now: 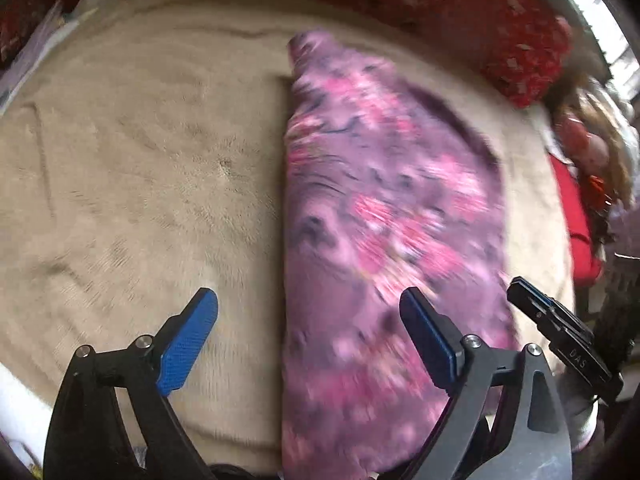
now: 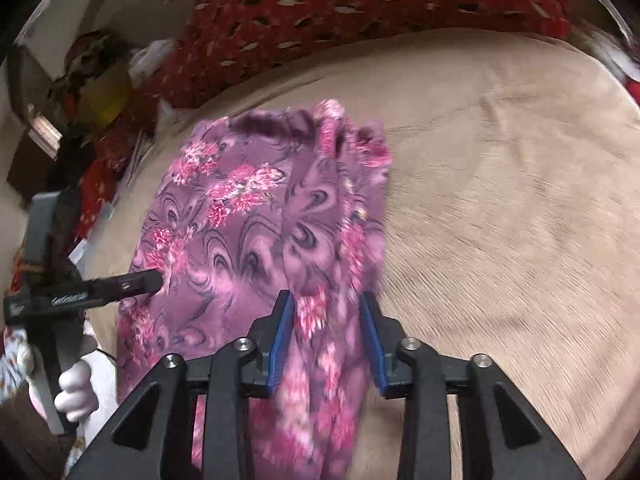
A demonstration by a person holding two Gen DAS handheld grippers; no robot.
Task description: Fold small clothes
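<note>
Nearest me, my right gripper [image 2: 326, 340] has its blue pads set narrow around a gathered edge of the purple floral garment [image 2: 256, 216]; whether they truly pinch it I cannot tell. My left gripper [image 1: 308, 336] is spread wide, holding nothing, poised above the cloth's straight left edge. The garment lies lengthwise on the beige blanket [image 1: 140, 160], stretching away from me. Beyond it is a red patterned cushion [image 2: 360, 8]. To fold well, I judge I should keep the held edge taut, carry it across evenly, and align the edges before letting go.
</note>
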